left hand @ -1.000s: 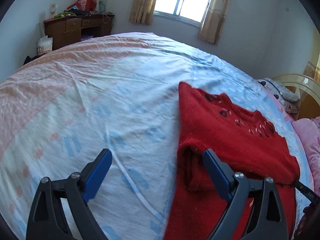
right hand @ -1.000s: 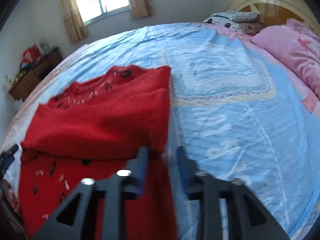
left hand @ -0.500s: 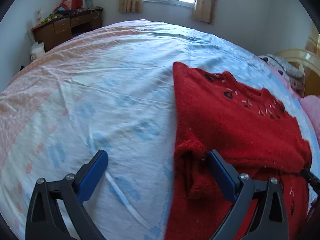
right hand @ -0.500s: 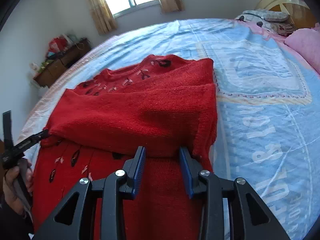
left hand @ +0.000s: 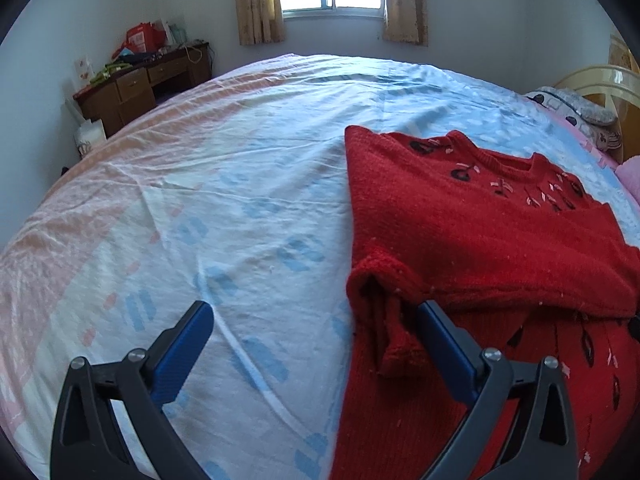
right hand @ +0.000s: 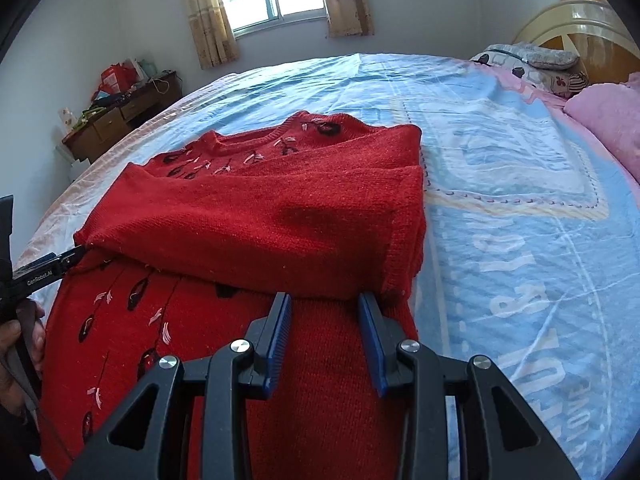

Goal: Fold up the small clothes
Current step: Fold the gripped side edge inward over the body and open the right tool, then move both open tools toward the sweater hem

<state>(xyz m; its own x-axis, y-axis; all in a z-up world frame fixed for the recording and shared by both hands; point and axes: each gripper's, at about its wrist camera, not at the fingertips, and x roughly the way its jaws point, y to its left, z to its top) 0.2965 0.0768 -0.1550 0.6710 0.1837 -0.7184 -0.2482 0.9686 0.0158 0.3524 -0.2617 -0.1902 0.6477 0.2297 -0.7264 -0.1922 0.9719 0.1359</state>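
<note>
A small red knitted sweater (left hand: pixel 472 220) with black and pink stitching lies flat on the bed, both sleeves folded across its chest. It also shows in the right wrist view (right hand: pixel 272 216). My left gripper (left hand: pixel 316 312) is wide open at the sweater's left edge, its right finger (left hand: pixel 444 336) against the folded sleeve cuff. My right gripper (right hand: pixel 324 308) is partly open and empty, just in front of the folded sleeve's lower edge near the sweater's right side. The left gripper's tip (right hand: pixel 60 264) shows at the sweater's far side in the right wrist view.
The bed sheet (left hand: pixel 224 208) is pale blue and pink, wrinkled. A wooden desk (left hand: pixel 136 84) with clutter stands by the far wall under the window. Pillows (right hand: pixel 608 120) and the headboard (right hand: pixel 572 20) are on the right.
My right gripper has opened a little wider and drawn slightly back from the folded sleeve. Both views have tilted up a little. The left gripper stays open at the sweater's left edge.
</note>
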